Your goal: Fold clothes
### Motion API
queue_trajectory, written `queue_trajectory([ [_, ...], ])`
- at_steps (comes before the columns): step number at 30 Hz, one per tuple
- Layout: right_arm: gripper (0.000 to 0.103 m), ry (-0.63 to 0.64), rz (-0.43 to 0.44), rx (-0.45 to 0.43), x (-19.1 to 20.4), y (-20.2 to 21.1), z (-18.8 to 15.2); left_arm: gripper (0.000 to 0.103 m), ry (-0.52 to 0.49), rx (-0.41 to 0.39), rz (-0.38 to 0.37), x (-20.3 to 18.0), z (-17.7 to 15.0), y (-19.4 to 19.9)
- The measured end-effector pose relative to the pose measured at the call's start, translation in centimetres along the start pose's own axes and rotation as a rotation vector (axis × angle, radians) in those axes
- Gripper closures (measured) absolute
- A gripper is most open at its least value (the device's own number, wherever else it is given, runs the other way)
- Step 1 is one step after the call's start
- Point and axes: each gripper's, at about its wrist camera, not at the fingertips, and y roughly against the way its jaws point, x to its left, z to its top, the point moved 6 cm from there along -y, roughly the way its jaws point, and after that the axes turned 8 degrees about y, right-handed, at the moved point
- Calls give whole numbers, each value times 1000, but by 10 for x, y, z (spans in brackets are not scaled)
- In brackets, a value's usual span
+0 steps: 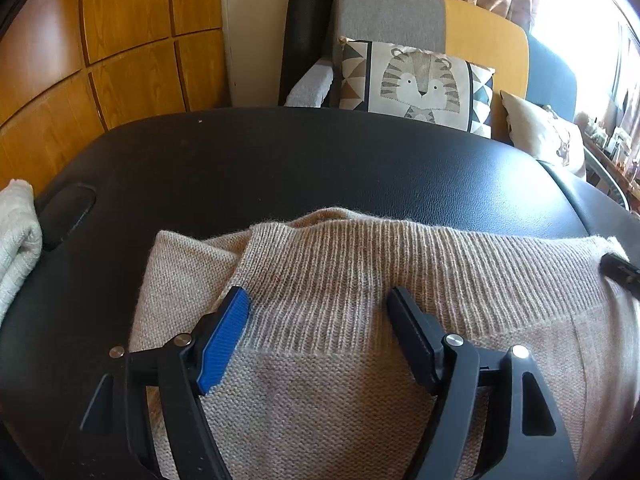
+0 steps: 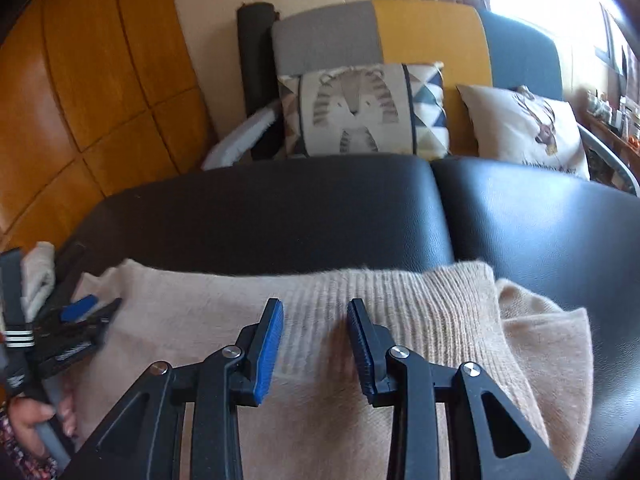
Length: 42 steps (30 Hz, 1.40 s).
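Observation:
A beige knit sweater lies folded on the black padded table, with its ribbed band toward the far side. My left gripper is open wide just over the ribbed band; nothing is pinched between its blue pads. In the right wrist view the same sweater spreads under my right gripper, whose jaws stand moderately apart over the ribbing without clamping fabric. The left gripper shows at that view's left edge, held by a hand. The right gripper's tip pokes in at the left wrist view's right edge.
A pale folded garment sits at the table's left end. A seam splits the table's padding. Behind the table stands a sofa with a tiger cushion and a cream cushion. Wooden panels line the left wall.

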Motion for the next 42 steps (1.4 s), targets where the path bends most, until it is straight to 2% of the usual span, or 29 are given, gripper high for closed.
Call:
queue_trajectory([
  [2, 73, -9, 3, 5, -7, -4, -2, 27, 1, -1, -1, 0, 0, -1],
  [5, 73, -4, -92, -2, -22, 3, -3, 27, 2, -1, -5, -1, 2, -2],
  [8, 73, -19, -150, 19, -40, 6, -5, 27, 2, -4, -10, -1, 2, -2],
  [15, 69, -177, -126, 15, -72, 19, -13, 27, 1, -7, -11, 0, 2, -3],
  [18, 69, -141, -95, -50, -59, 37, -10, 26, 0, -7, -10, -1, 3, -4],
  [22, 69, -56, -121, -24, -50, 39, -20, 26, -1, -8, -9, -1, 3, -4],
  [24, 68, -78, -121, 11, -56, 28, -34, 26, 0, -7, -10, -1, 4, -4],
  [28, 60, -153, -64, -15, -69, 24, -38, 26, 3, -8, -13, 0, 3, -5],
  [37, 60, -173, -42, -31, -69, 25, -40, 26, 1, -5, -12, 1, 3, -4],
  [42, 59, -186, -28, -34, -69, 24, -42, 26, -35, 7, 25, -1, 4, 1],
])
